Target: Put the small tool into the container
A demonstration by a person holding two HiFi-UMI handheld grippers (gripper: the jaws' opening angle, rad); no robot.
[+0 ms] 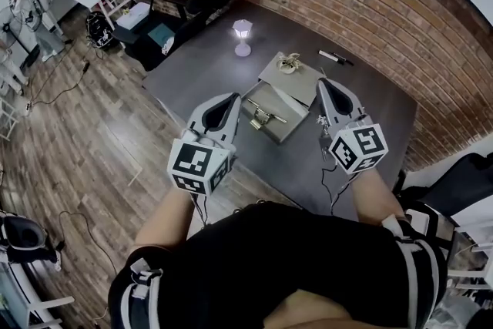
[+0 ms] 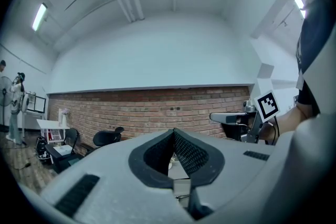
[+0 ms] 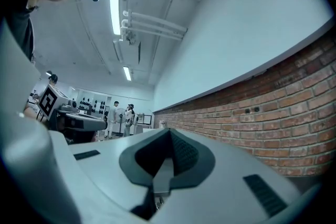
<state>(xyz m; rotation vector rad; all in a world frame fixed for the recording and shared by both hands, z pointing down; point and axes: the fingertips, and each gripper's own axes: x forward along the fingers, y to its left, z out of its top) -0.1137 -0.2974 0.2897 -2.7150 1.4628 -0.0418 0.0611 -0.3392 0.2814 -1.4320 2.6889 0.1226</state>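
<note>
**Small tool pinched in the right gripper, beside the grey box**

On the dark table (image 1: pixel 200 69), near its middle: a grey box (image 1: pixel 254 100) with a metal handle (image 1: pixel 266 117). Cannot tell from here whether open or closed, or what sits inside. Touching its far side, a flat grey piece (image 1: pixel 304 85) with a small curly metal thing (image 1: pixel 289 64) lying on top. Further back, a little white lamp (image 1: pixel 243 35). Toward the far right edge, a black pen (image 1: pixel 335 57).

Held up above the table, just right of the box: the right gripper (image 1: pixel 323 83), shut tight on the small tool (image 3: pixel 161 178). Looks like a thin grey strip squeezed between the pads, with tiny metal bits hanging below. Just left of the box: the left gripper (image 1: pixel 233 98), tips pressed together, holding nothing.
</note>
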